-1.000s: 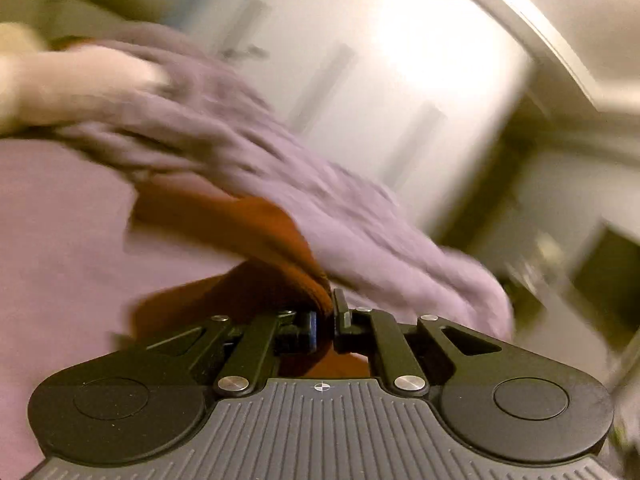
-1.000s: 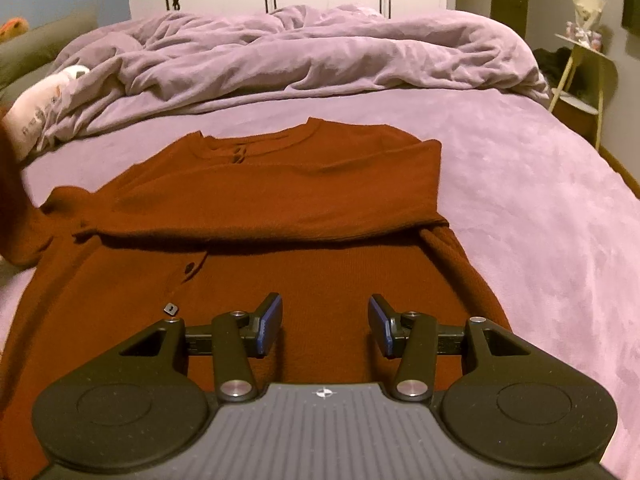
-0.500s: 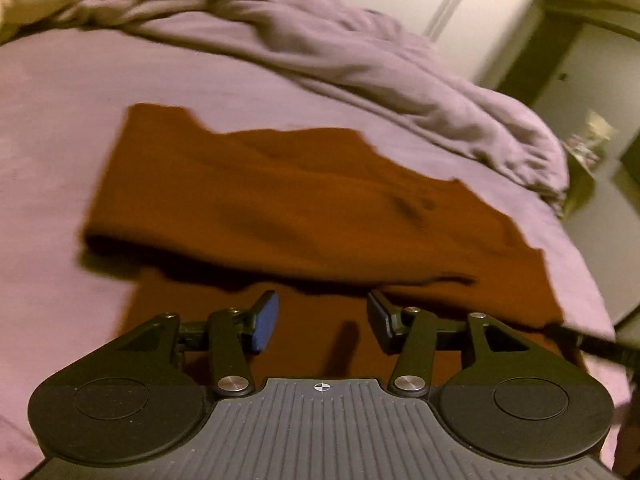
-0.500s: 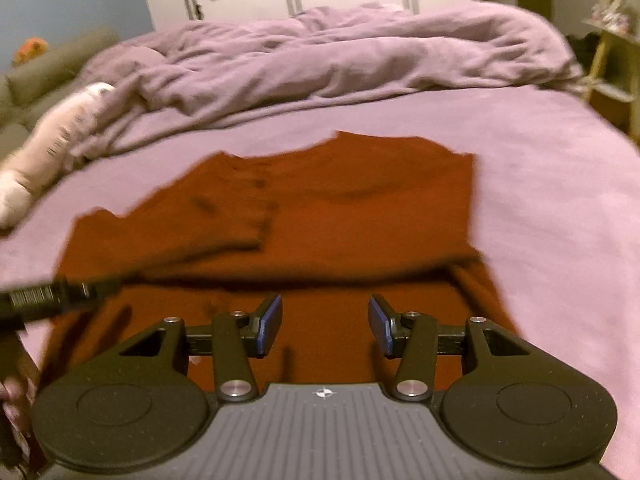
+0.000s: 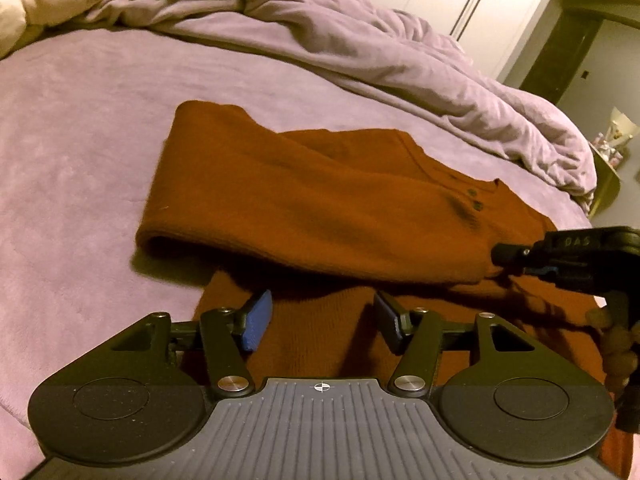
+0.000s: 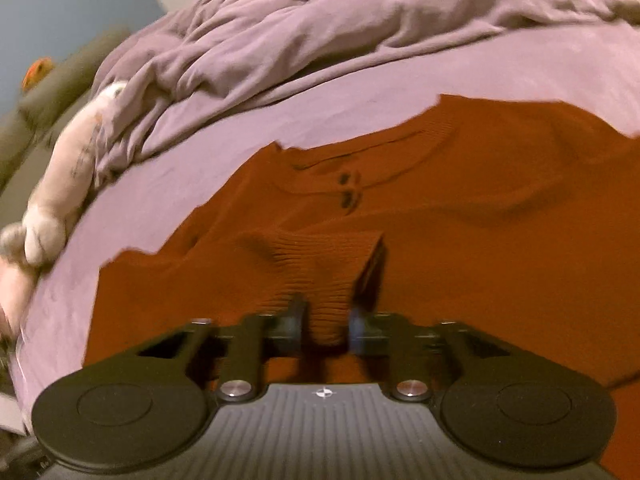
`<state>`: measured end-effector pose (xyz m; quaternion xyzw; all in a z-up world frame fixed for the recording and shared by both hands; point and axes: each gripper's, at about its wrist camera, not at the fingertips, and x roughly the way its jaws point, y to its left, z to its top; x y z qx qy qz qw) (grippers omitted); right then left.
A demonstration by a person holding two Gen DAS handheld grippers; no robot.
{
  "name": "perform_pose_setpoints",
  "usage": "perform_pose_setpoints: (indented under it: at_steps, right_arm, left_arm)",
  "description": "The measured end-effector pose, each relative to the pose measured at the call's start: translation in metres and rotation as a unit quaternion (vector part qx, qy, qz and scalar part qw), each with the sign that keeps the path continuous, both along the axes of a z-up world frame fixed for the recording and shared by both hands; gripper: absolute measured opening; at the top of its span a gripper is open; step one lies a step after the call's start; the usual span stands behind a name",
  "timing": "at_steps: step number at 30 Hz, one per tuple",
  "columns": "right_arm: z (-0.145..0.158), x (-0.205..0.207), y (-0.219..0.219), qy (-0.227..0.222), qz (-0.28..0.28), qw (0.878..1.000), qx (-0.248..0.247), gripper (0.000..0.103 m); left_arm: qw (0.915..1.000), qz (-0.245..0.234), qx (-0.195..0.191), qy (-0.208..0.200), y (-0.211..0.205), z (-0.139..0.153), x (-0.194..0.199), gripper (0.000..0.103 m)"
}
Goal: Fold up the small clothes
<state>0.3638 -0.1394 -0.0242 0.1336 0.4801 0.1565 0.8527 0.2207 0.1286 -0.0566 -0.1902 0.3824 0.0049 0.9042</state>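
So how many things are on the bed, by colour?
Rust-orange: 1, the sweater.
Purple: 1, the rumpled duvet.
Cream: 1, the plush toy.
Total: 3, all on the purple bed.

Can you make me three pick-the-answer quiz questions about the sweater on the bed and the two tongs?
1. Where does the rust-orange sweater lie?
A. on the purple bed
B. on a chair
C. on the floor

2. How many small buttons show by its neckline?
A. none
B. two
C. five

3. What are the right tongs doing?
A. wide open over bare sheet
B. pinching the ribbed cuff of the sleeve
C. holding a pillow

Answers:
1 A, the purple sheet shows all around the sweater.
2 B, two dark buttons sit one beside the other.
3 B, the ribbed knit is bunched between the closed jaws, while the left tongs are open and hold nothing.
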Motion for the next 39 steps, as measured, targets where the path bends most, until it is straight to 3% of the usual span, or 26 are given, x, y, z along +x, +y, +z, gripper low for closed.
perform_pose_setpoints:
  at_steps: [3, 5, 7, 9, 11, 12, 16, 18, 21, 24, 25, 26, 28, 30, 33, 37, 39]
  right_arm:
    - [0.013, -0.009, 0.004, -0.039, 0.018, 0.998, -0.038, 0.005]
    - [0.033, -0.019, -0.001, -0.096, 0.011, 0.992, -0.078, 0.005]
    - [0.052, -0.033, -0.009, -0.165, -0.01, 0.975, -0.15, 0.005]
    - [0.059, -0.039, -0.022, -0.204, -0.04, 0.953, -0.222, 0.005]
    - [0.055, -0.037, -0.037, -0.202, -0.051, 0.94, -0.271, 0.005]
    - [0.048, -0.034, -0.047, -0.187, -0.055, 0.941, -0.278, 0.005]
    - [0.017, -0.016, -0.082, -0.086, -0.069, 0.967, -0.231, 0.005]
    - [0.013, -0.017, -0.094, -0.079, -0.082, 0.973, -0.202, 0.005]
    - [0.019, -0.021, -0.099, -0.099, -0.099, 0.969, -0.205, 0.002]
    - [0.022, -0.028, -0.103, -0.137, -0.12, 0.945, -0.273, 0.0]
    - [0.02, -0.027, -0.107, -0.135, -0.119, 0.944, -0.275, 0.0]
    - [0.018, -0.025, -0.113, -0.12, -0.117, 0.952, -0.258, 0.0]
    - [0.018, -0.026, -0.129, -0.091, -0.12, 0.973, -0.177, 0.001]
    - [0.019, -0.028, -0.141, -0.077, -0.13, 0.983, -0.105, 0.007]
    - [0.017, -0.028, -0.146, -0.076, -0.137, 0.983, -0.095, 0.018]
    - [0.016, -0.029, -0.143, -0.077, -0.135, 0.985, -0.08, 0.023]
    - [0.019, -0.031, -0.144, -0.083, -0.137, 0.985, -0.072, 0.032]
  left_arm:
    - [1.0, 0.001, 0.005, 0.0, 0.002, 0.003, 0.0, 0.065]
    - [0.9998, 0.013, 0.016, -0.001, 0.005, 0.005, -0.001, 0.065]
    - [0.9994, 0.024, 0.024, 0.001, 0.008, 0.006, 0.002, 0.065]
    - [0.9993, 0.033, 0.014, 0.007, 0.011, 0.005, 0.006, 0.065]
    - [0.9991, 0.04, 0.008, 0.011, 0.011, 0.004, 0.01, 0.065]
    - [0.999, 0.041, 0.01, 0.012, 0.008, 0.004, 0.011, 0.065]
    - [0.9993, 0.032, 0.015, 0.012, 0.001, 0.006, 0.012, 0.066]
    - [0.9993, 0.031, 0.018, 0.012, 0.001, 0.007, 0.01, 0.066]
    - [0.9992, 0.033, 0.02, 0.012, 0.002, 0.011, 0.009, 0.066]
    - [0.9992, 0.036, 0.017, 0.01, 0.003, 0.014, 0.008, 0.067]
    - [0.9992, 0.035, 0.017, 0.008, 0.002, 0.015, 0.007, 0.068]
    - [0.9992, 0.035, 0.018, 0.008, 0.001, 0.015, 0.006, 0.069]
    - [0.9993, 0.032, 0.018, 0.006, -0.002, 0.015, 0.004, 0.071]
    - [0.9994, 0.029, 0.019, 0.009, -0.006, 0.015, 0.003, 0.073]
    - [0.9993, 0.018, 0.032, 0.01, -0.01, 0.016, 0.002, 0.074]
    - [0.9987, 0.012, 0.049, 0.002, -0.013, 0.021, 0.001, 0.08]
    - [0.9987, 0.012, 0.049, 0.0, -0.012, 0.022, 0.001, 0.081]
